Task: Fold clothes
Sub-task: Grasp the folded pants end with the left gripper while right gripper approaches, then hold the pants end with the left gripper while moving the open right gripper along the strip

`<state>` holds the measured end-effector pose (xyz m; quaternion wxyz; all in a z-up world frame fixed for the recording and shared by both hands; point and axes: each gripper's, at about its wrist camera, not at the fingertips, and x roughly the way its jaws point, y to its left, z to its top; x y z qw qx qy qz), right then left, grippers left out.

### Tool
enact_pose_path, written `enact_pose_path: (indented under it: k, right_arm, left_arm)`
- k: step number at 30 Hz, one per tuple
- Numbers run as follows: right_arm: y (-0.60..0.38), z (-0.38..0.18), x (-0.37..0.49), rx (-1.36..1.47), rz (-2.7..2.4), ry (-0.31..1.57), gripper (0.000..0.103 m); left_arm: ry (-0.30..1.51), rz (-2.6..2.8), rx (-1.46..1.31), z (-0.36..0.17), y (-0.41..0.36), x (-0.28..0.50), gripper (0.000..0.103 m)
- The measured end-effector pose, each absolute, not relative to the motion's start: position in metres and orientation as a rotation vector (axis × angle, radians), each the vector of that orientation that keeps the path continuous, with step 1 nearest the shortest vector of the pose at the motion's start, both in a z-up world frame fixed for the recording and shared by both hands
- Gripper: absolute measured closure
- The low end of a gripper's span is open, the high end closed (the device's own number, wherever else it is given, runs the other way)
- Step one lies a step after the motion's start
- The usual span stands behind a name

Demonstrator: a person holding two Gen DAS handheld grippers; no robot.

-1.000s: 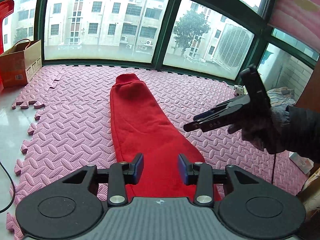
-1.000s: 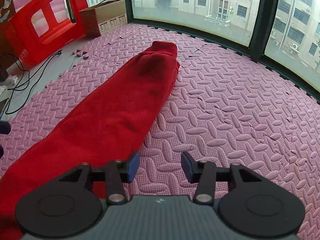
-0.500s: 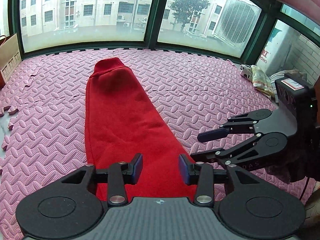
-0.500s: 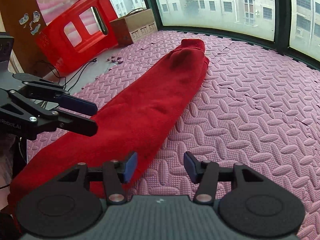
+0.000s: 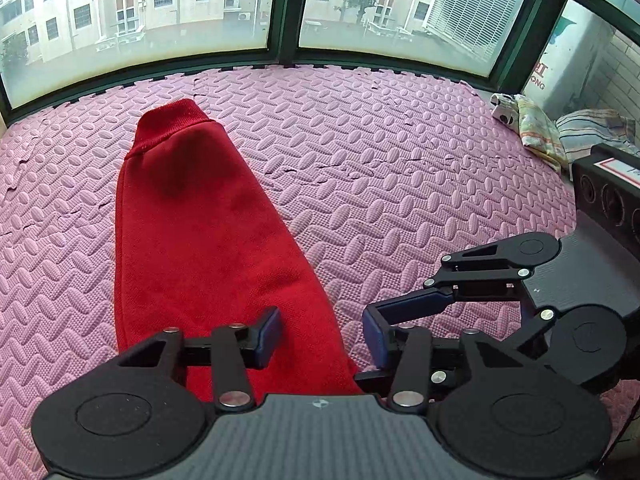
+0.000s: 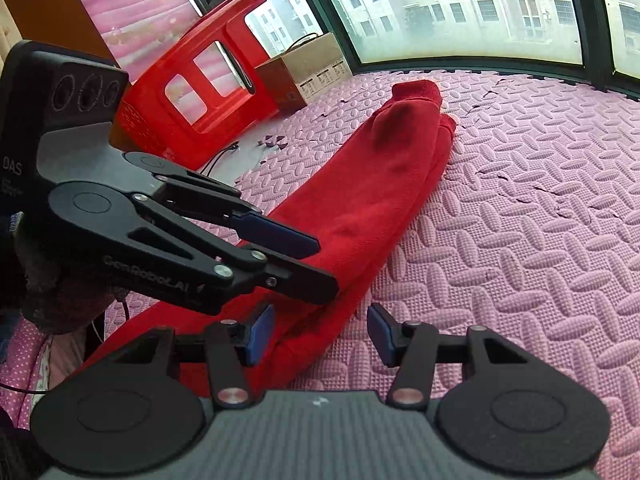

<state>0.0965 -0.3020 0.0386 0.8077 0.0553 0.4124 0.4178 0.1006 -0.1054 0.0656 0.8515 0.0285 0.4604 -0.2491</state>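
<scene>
A long red garment (image 5: pixel 192 232) lies folded lengthwise on the pink foam mat (image 5: pixel 400 168), its ribbed cuff at the far end. It also shows in the right wrist view (image 6: pixel 380 200). My left gripper (image 5: pixel 320 336) is open and hovers low over the garment's near right edge. It also shows in the right wrist view (image 6: pixel 320 264), open, just above the cloth. My right gripper (image 6: pixel 316 332) is open over the same edge, close beside the left one. It also shows in the left wrist view (image 5: pixel 376 344) at the right. Neither holds the cloth.
A red plastic chair (image 6: pixel 200 92) lies tipped at the mat's left edge beside a cardboard box (image 6: pixel 308 72). Cables (image 6: pixel 224 156) trail on bare floor there. A pile of clothes (image 5: pixel 560 132) lies at the far right. Large windows (image 5: pixel 160 8) bound the mat.
Both grippers have dropped lower and come together over the garment's near right edge. The right gripper has come in close beside the left.
</scene>
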Motion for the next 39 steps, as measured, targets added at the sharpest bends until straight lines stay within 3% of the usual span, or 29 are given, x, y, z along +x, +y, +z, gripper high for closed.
enact_pose_path:
  k: [2,5,12,14,19,39]
  right_arm:
    - [-0.304,0.037,0.099,0.122,0.903,0.882,0.050]
    - [-0.310,0.036,0.103,0.161,0.938,0.888,0.044]
    - [-0.314,0.033,0.108,0.268,1.116,0.889,0.037]
    - [-0.308,0.031,0.111,0.268,1.151,0.882,0.029]
    - [-0.285,0.019,0.118,0.279,1.237,0.925,0.025]
    - [-0.302,0.042,0.075,0.048,1.199,1.021,0.024]
  left_arm:
    - [0.966,-0.527,0.046,0.065,-0.102,0.102,0.090]
    - [0.960,-0.531,0.025,0.064,-0.097,0.104,0.094]
    - [0.939,-0.543,-0.054,0.061,-0.084,0.107,0.095]
    - [0.932,-0.553,-0.082,0.059,-0.081,0.108,0.095]
    - [0.896,-0.581,-0.109,0.061,-0.076,0.106,0.097]
    - [0.883,-0.521,-0.106,0.062,-0.050,0.093,0.096]
